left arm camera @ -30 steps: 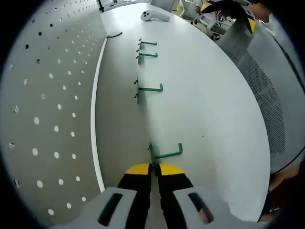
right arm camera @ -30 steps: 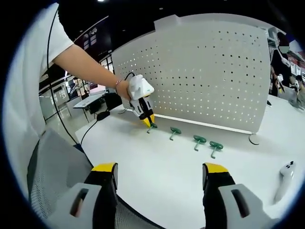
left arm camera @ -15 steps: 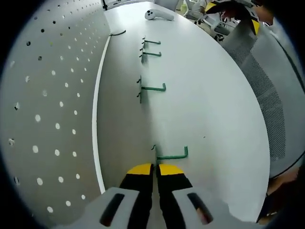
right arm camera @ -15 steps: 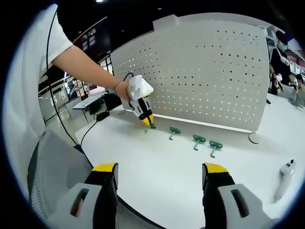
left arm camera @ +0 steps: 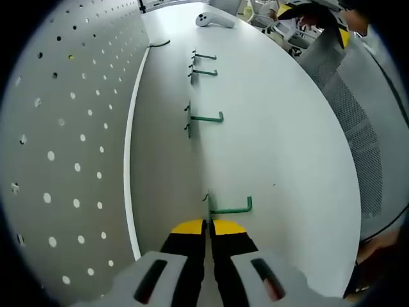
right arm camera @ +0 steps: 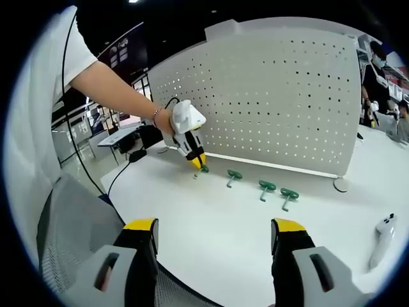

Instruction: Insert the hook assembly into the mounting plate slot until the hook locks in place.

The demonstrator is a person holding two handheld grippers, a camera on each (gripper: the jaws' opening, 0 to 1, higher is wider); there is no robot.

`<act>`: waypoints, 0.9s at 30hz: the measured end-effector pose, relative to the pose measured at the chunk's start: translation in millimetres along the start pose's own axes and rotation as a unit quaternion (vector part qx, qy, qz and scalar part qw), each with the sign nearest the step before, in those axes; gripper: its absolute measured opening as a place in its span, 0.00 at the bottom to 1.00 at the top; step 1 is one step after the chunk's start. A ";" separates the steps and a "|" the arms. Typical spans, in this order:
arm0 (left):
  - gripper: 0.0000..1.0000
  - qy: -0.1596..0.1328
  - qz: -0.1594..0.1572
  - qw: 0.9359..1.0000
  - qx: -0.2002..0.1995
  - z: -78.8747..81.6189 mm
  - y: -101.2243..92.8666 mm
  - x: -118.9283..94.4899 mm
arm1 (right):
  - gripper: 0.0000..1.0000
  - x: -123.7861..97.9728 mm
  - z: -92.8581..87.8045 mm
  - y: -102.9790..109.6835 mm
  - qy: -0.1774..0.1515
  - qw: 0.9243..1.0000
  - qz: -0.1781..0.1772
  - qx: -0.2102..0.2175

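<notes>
The left gripper (left arm camera: 209,225) has its two yellow tips pressed together with nothing between them. They point at the nearest green hook (left arm camera: 228,206), which lies on the white table (left arm camera: 281,147) just past the tips, not touching them. In the right gripper view the same gripper (right arm camera: 199,163) is held low over that hook (right arm camera: 202,169) by a person's hand (right arm camera: 167,119).

Three more green hooks lie in a row farther along the table: a middle hook (left arm camera: 204,118) and two far hooks (left arm camera: 202,64) close together. The white pegboard (left arm camera: 70,147), full of small holes, stands upright beside the row, and no hook hangs on it. A white controller (left arm camera: 214,20) lies at the far end of the table. A thin black cable (left arm camera: 157,44) runs by the board's foot.

The right gripper (right arm camera: 214,233) has its jaws spread wide, holding nothing, well back from the hooks. A grey mesh chair back (right arm camera: 73,217) sits under it.
</notes>
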State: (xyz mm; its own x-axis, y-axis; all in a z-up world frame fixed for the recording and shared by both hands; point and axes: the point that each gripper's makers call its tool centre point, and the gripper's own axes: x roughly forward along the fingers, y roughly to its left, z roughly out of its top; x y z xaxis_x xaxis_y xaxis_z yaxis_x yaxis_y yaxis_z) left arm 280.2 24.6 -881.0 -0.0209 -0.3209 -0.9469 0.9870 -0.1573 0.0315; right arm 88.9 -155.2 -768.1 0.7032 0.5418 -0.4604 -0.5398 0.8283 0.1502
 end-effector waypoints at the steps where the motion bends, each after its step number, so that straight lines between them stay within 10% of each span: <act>1: 0.03 0.000 0.001 1.000 -0.001 -0.6 1.3 -0.1 | 0.70 0.0 0.0 0.1 0.000 1.000 0.000 0.000; 27: 0.02 -0.113 0.062 0.991 -0.048 29.2 14.7 -43.1 | 0.70 -0.7 3.5 -0.9 -0.010 1.000 -0.001 0.004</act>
State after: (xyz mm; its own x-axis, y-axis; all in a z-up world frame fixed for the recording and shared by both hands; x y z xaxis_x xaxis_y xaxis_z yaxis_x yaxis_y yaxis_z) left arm 291.0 8.9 -830.4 0.0762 -0.5342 -0.8419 0.9946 -0.0185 0.1017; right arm 90.5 -155.8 -764.8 0.7135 0.5434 -0.4423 -0.5354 0.8301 0.1562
